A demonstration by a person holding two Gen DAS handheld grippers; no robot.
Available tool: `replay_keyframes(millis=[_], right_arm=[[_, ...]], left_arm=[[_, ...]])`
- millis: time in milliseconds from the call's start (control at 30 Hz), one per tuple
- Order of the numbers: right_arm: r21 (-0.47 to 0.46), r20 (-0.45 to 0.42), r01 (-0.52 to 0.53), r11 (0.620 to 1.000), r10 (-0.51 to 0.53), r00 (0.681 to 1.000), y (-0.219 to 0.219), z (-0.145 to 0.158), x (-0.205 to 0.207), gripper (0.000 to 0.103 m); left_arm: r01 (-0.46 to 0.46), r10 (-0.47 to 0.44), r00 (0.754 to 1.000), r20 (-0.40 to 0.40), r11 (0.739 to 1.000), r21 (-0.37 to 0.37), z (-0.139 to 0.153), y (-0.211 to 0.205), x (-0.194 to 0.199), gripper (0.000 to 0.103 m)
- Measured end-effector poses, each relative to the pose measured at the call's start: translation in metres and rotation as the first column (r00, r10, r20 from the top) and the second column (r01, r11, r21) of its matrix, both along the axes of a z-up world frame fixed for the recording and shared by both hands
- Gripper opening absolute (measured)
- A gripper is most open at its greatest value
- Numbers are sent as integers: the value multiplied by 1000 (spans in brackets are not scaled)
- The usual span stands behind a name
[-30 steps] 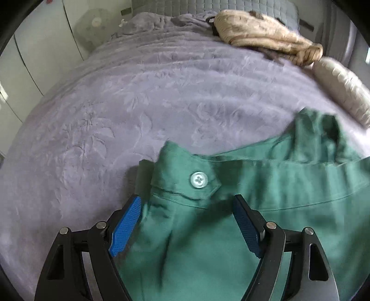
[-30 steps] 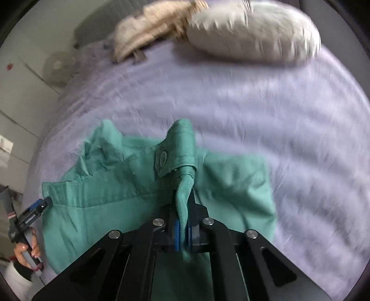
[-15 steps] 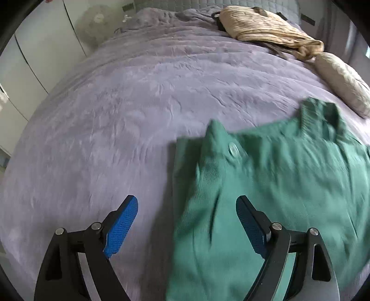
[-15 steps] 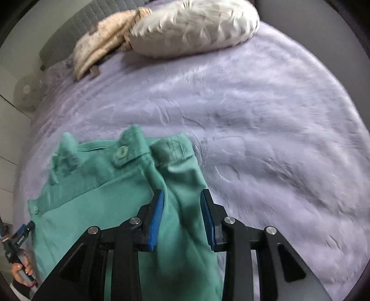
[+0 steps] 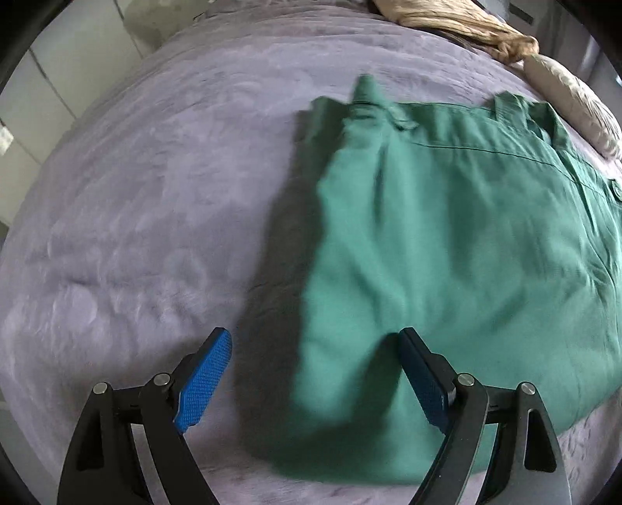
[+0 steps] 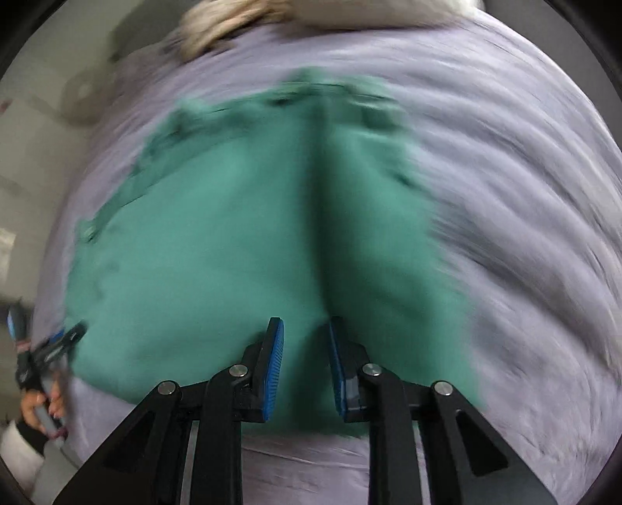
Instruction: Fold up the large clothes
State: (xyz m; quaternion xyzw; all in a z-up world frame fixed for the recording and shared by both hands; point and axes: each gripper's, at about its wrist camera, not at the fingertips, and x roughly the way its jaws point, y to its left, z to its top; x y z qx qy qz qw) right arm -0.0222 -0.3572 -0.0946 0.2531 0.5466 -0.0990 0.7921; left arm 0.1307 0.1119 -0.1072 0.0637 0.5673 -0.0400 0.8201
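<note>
A green garment [image 5: 447, 233] lies spread flat on the lilac bedspread [image 5: 136, 213], its buttoned waistband at the far end. In the right wrist view the same garment [image 6: 233, 241] fills the middle, blurred, with a crease down its centre. My left gripper [image 5: 315, 373] is open and empty over the garment's near left edge. My right gripper [image 6: 305, 361] is open and empty, its jaws a small way apart over the garment's near edge. The left gripper [image 6: 50, 349] and the hand holding it show at the far left of the right wrist view.
A beige bundle of cloth [image 5: 458, 23] and a pale pillow [image 5: 571, 101] lie at the head of the bed. White cupboards [image 5: 58, 77] stand to the left of the bed. The bedspread [image 6: 525, 175] stretches to the right of the garment.
My right gripper has let go of the garment's waistband and opened. Both grippers have drawn back toward the near edge, and the garment now lies flat.
</note>
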Motion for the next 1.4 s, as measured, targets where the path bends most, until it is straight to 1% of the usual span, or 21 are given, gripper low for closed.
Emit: replay_keyframes(millis=[100,200,300,333,433,600,633,733,800,867,900,933,1000,1067,1133,1167,1200,1233,1267,1300,1400], right_arm=[[10,-18,56,998,-56,998,-23,-13,-17,0],[31,-15,87,996,-86,996,-26,-18,-22,0],[24,-32,131,991,-130,991,-23,-10,-26,0],[27,-35,140,990,-139,990,-20,-7,-28,4],[53,-12,152,987,-152,988,-5,4,-35,6],[107,32,95,990,-99,995,35,23,-26,6],[124,39,78,989,-83,996,46,25,-23,6],[178,37,27,984,-34,999,78,24,-11,6],[220,33,-19,975,12,999,101,19,-2,7],[247,31,-53,968,46,998,118,15,2,11],[263,30,-68,962,63,998,128,12,5,21],[281,24,-80,956,76,997,138,8,8,39],[302,18,-88,949,86,996,152,3,10,59],[326,14,-113,938,114,993,168,0,13,59],[341,9,-139,930,144,989,183,-2,16,60],[345,6,-149,927,157,988,188,-2,18,62],[348,4,-157,924,166,986,194,-2,20,69],[351,6,-163,922,172,985,198,-1,22,73],[354,9,-166,920,175,985,200,-1,21,75],[360,11,-169,918,176,984,202,-1,21,80],[368,21,-173,914,178,984,210,0,23,81]], left_arm=[[-25,24,999,-26,998,-53,-5,12,3,91],[-41,39,998,-46,997,-59,-6,15,6,93],[-15,15,1000,-21,1000,-3,4,14,2,93],[-9,9,1000,-17,1000,7,7,16,1,93],[-15,15,1000,-26,1000,9,12,29,-2,93],[-55,53,997,-58,998,-42,10,51,-7,93],[-61,59,997,-59,997,-40,12,53,-7,93],[-66,67,996,-59,998,22,14,59,-13,93],[-76,77,994,-76,997,20,16,66,-18,93],[-89,89,992,-91,996,-3,17,71,-23,93],[-97,95,991,-92,995,-12,18,72,-26,93],[-101,99,991,-89,995,-18,19,72,-29,93],[-104,102,992,-75,994,-26,23,69,-31,93],[-111,109,991,-71,994,-18,26,66,-31,93],[-129,126,990,-57,991,-48,29,65,-36,93],[-134,131,990,-47,989,-64,30,64,-35,93],[-135,133,991,-35,988,-73,32,62,-37,93],[-136,134,991,-28,988,-74,32,61,-39,95],[-138,137,990,-22,988,-70,32,60,-39,101],[-143,142,990,-16,988,-59,33,59,-39,103],[-127,126,992,-9,990,-53,35,55,-40,103]])
